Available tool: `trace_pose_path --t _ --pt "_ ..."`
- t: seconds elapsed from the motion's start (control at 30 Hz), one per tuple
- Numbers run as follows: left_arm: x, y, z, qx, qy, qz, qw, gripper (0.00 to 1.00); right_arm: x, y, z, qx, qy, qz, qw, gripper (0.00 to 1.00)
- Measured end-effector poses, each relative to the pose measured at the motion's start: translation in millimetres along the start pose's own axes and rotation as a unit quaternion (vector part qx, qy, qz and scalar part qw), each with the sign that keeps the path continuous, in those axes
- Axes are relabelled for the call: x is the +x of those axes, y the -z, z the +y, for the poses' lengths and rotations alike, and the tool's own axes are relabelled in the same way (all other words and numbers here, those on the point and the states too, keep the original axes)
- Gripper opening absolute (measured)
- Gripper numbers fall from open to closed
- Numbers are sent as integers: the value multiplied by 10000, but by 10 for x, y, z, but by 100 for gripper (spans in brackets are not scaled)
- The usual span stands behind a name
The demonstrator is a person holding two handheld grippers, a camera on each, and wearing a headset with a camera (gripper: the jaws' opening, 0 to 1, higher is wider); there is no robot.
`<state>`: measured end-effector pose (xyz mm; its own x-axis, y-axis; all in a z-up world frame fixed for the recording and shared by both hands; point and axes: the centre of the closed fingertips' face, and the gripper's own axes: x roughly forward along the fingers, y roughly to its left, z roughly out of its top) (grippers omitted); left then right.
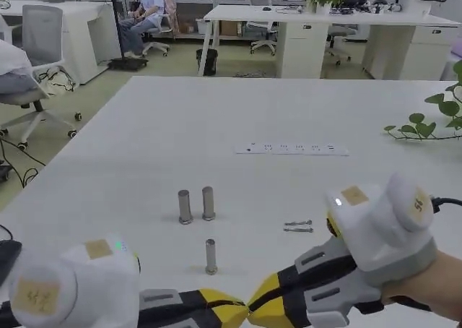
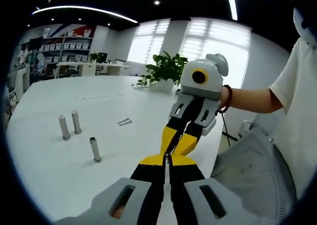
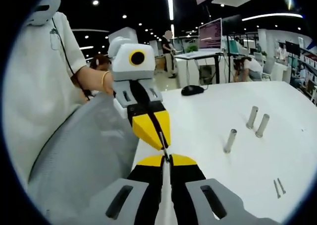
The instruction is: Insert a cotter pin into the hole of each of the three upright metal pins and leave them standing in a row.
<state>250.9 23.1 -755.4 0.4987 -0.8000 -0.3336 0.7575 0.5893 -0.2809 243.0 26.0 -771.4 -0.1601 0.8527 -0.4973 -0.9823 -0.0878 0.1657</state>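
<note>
Three metal pins [image 1: 208,203] stand upright on the white tabletop [image 1: 216,118], two side by side and one alone nearer the front edge. Two cotter pins [image 1: 298,227] lie flat to their right. The left tool [image 1: 232,308] and right tool [image 1: 261,310], each pressed together on nothing, meet tip to tip at the front edge, with bare tabletop between them and the pins.

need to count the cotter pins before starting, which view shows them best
The head view: the cotter pins lie side by side on the table, seen from above, two clearly apart. The right gripper view shows them small and low at the right; the left gripper view, tiny and merged.
</note>
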Motion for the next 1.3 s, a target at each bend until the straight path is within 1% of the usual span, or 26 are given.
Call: trace_pose_path --t 0.1,0.23,0.37,0.53,0.6,0.67,0.73,0.83,0.93,0.97,1.03,1.1,1.17,1.23,1.3 --pt "-5 -6 -5 -4 35 -18 10000 0 1 -2 20 -26 -48 -2 10000 5" --pt "-7 -23 0 -13 35 -48 10000 0 -1 -12 25 -89 -38 13 10000 4" --pt "-1 -26 15 -21 14 -59 10000 0 -2 -16 10 -160 4 71 9998 3" --pt "17 -32 44 -35 -82 -83 9999 1 -6 -16 -12 -294 96 204 9993 3" --pt "20 -18 71 -32 -159 -55 9999 3 -10 -7 -41 -351 170 275 9989 3" --pt "16 11 105 26 -260 1 9997 6 -23 20 -87 -447 292 419 9977 3" --pt "8 22 129 11 -320 -12 9995 8 -38 54 -141 -525 395 571 9962 3" --pt "-11 27 172 -43 -417 -47 9991 10 -51 59 -206 -502 505 620 9955 3" --pt "-35 33 268 -38 -632 -76 9980 13 -83 82 -329 -552 725 783 9928 3" --pt "-38 34 280 -50 -657 -81 9978 13 -85 82 -362 -561 783 818 9920 3" --pt "-57 30 368 -176 -851 -153 9961 13 -92 78 -415 -595 859 872 9907 3" --pt "-78 48 463 -352 -1060 -192 9936 13 -95 79 -474 -590 948 923 9895 3" --pt "-91 41 543 -564 -1238 -304 9902 13 -90 82 -537 -607 1040 970 9880 3" --pt "-95 35 609 -650 -1318 -371 9884 13 -78 87 -599 -623 1119 1022 9865 3" --pt "-91 42 655 -640 -1403 -351 9874 13 -59 97 -655 -653 1197 1106 9845 3"
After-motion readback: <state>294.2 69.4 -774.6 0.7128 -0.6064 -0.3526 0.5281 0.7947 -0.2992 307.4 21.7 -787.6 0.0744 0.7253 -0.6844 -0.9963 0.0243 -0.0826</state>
